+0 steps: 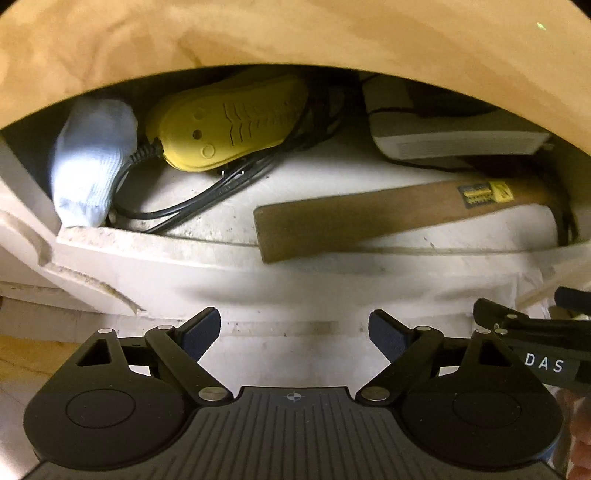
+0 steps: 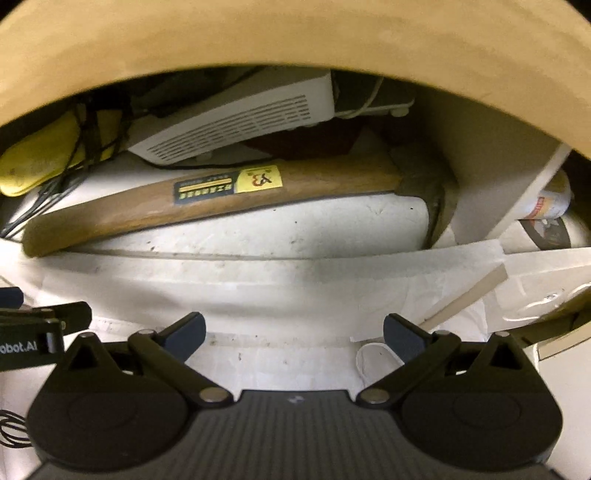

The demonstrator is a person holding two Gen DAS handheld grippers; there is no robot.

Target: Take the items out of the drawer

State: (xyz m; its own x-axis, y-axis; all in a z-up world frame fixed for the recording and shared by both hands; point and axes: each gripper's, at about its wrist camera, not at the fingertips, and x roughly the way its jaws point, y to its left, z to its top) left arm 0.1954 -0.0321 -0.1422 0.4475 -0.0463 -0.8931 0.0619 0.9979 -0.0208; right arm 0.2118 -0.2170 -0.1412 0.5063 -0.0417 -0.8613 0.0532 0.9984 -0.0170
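Note:
The white drawer (image 1: 221, 254) stands open under a wooden tabletop (image 1: 295, 33). Inside lie a white sock (image 1: 92, 158), a yellow shoe-shaped device (image 1: 225, 122) with black cables (image 1: 207, 195), a white vented box (image 1: 454, 136) and a hatchet with a wooden handle (image 1: 388, 218). In the right wrist view the hatchet handle (image 2: 221, 199), its metal head (image 2: 432, 192), the vented box (image 2: 240, 118) and the yellow device (image 2: 40, 162) show. My left gripper (image 1: 294, 334) is open and empty in front of the drawer. My right gripper (image 2: 294, 332) is open and empty too, beside the left one.
A second compartment at the right holds a labelled can (image 2: 550, 199). A white cable loop (image 2: 369, 362) lies below the right gripper. Taped paper (image 2: 535, 280) covers the drawer front at the right. The tabletop overhangs the drawer closely.

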